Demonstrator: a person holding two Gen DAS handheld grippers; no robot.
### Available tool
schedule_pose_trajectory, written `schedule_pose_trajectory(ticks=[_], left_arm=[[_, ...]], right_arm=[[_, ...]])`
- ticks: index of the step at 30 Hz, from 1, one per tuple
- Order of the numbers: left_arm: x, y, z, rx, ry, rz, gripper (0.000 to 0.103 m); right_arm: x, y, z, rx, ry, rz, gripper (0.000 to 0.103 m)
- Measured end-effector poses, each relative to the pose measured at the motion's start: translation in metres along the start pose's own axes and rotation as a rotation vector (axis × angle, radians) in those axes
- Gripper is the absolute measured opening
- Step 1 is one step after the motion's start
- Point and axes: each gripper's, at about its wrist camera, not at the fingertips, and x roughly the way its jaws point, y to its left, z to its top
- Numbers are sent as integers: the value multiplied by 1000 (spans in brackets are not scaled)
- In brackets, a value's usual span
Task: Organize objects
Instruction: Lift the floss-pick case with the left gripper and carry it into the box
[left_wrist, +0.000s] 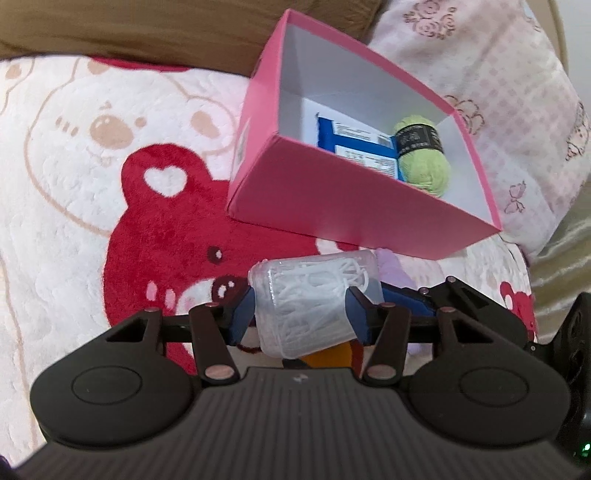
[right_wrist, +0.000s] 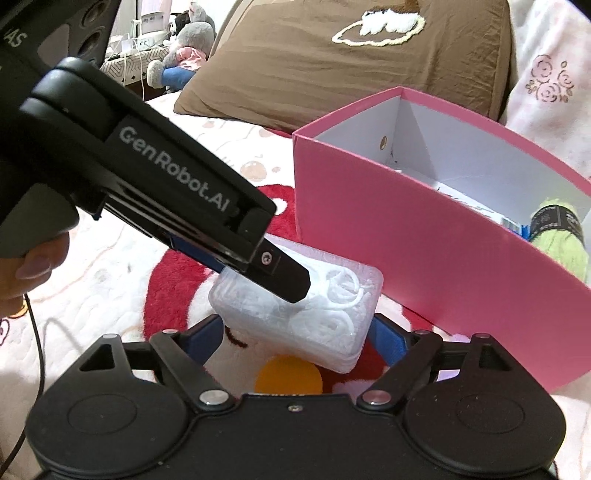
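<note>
A: Clear plastic case (left_wrist: 314, 302), rounded corners, white loops packed inside. Left gripper (left_wrist: 301, 314) is clamping it across the short sides, blue pads pressing both walls. Case is hanging above the blanket (left_wrist: 74, 206), tilted.

B: Right gripper (right_wrist: 295, 336) is sitting wide around the same case (right_wrist: 325, 325); its blue pads (right_wrist: 201, 341) are standing just beside the ends. Contact — cannot tell. Left gripper (right_wrist: 291, 291) is crossing in from upper left, black finger lying over the case top.

A: Pink box (left_wrist: 332, 206), card, white inside, is sitting just beyond the case, near wall facing us. Green yarn (left_wrist: 424, 162) with a black band and a blue packet (left_wrist: 354, 144) are lying on its floor.

B: Box (right_wrist: 424, 251) mouth is standing open; far-left part of the floor is showing bare. Rim is sharp, straight.

A: Blanket is fleecy, cream with red bears. Brown pillow (right_wrist: 351, 74) is lying behind, floral pillow (left_wrist: 498, 92) beside the box.
</note>
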Motion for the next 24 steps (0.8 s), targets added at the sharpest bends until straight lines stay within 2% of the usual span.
schedule_pose_trajectory(ticks=[5,12,19,24], left_arm=[[-11,-12,-2,9,-12,-27,52],[-21,-29,-6,61,-32,-25,52],[-31,-42,-9,62,-32,-39,52],[-43,-60,-7,88,-62,-61,52]], right_arm=[[-13,-3,-4,30,0,5,84],[-26,-6,-7,46,-28,0,82],[-46,-1,-5,-23,-65,-36,82],[-62,-2,-6,-15,-82,-44,83]])
